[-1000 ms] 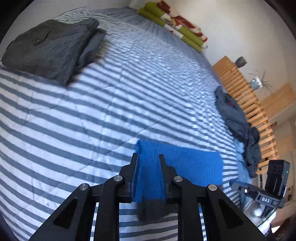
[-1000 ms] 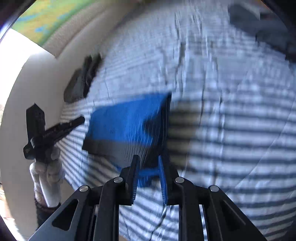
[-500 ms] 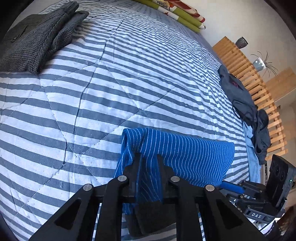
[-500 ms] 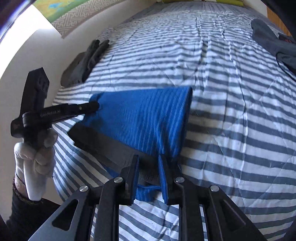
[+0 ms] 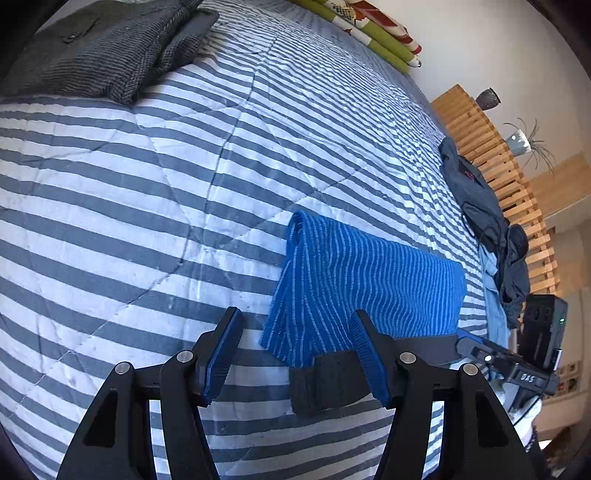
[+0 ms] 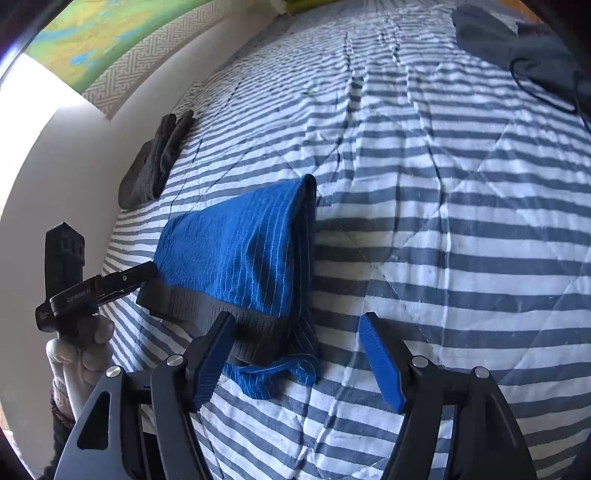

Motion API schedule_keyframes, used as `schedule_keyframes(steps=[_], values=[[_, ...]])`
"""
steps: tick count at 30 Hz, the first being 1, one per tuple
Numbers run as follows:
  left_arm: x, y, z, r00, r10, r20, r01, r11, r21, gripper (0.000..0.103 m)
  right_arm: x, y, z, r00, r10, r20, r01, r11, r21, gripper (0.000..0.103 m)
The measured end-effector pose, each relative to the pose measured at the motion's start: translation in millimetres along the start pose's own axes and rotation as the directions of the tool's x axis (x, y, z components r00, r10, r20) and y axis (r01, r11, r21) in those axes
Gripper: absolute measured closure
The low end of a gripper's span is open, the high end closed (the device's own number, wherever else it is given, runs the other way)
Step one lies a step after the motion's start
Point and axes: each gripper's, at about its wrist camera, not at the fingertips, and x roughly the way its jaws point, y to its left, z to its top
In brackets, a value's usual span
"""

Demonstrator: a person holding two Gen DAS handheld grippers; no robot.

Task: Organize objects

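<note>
A folded blue striped garment point(image 5: 365, 280) with a dark grey waistband point(image 5: 325, 384) lies on the striped bedspread point(image 5: 184, 184). My left gripper point(image 5: 299, 354) is open, its jaws wide apart at the garment's near left corner. In the right wrist view the same garment point(image 6: 240, 243) lies folded, its waistband point(image 6: 207, 306) nearest me. My right gripper point(image 6: 295, 358) is open at the garment's near right corner, touching nothing. The left gripper also shows at the left in the right wrist view point(image 6: 99, 288).
A folded dark grey garment point(image 5: 103, 48) lies at the far left of the bed. A heap of dark blue clothes point(image 5: 487, 221) lies along the right edge by a slatted wooden frame point(image 5: 491, 147). Green and red pillows point(image 5: 369, 29) lie at the head.
Both grippers were shut on the blue garment and lowered it onto the bed. Both have now opened and let it go, and it lies folded on the bedspread.
</note>
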Motion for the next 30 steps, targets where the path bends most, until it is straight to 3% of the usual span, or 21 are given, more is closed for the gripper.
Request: schedule_keyframes(steps=[9,11,16,19,22,26,30], values=[[12,-15,-1,1.0,0.024,-0.008,-0.024,0.998,0.052,0.044,16,13,0,1.0,-0.003,-0.019,0.003,1.0,-0.023,0.038],[13,-18,-1,0.999,0.037,-0.01,-0.036,0.997,0.062,0.05,18,18,-2,1.0,-0.019,-0.019,0.018,0.999,-0.045,0.044],[19,-22,-2,0.998,0.058,-0.011,-0.057,0.996,0.073,0.078,21,22,-4,1.0,-0.014,-0.022,0.013,0.999,-0.046,0.058],[20,-28,-5,0.997,0.078,0.006,-0.078,0.993,0.089,0.085,23,24,-6,1.0,0.006,-0.028,-0.007,0.999,-0.042,0.072],[17,-30,-5,0.997,0.076,0.022,-0.078,0.993,0.088,0.089,22,30,-8,1.0,0.01,-0.025,-0.011,0.999,-0.048,0.083],[4,-31,-1,0.997,0.058,0.049,-0.062,0.994,0.089,0.09,12,38,-8,0.999,0.039,0.01,-0.039,0.999,-0.033,0.087],[-22,-35,4,0.99,0.079,0.118,-0.092,0.99,0.109,0.09,0,61,1,0.997,0.058,0.044,-0.055,0.996,-0.066,0.088]])
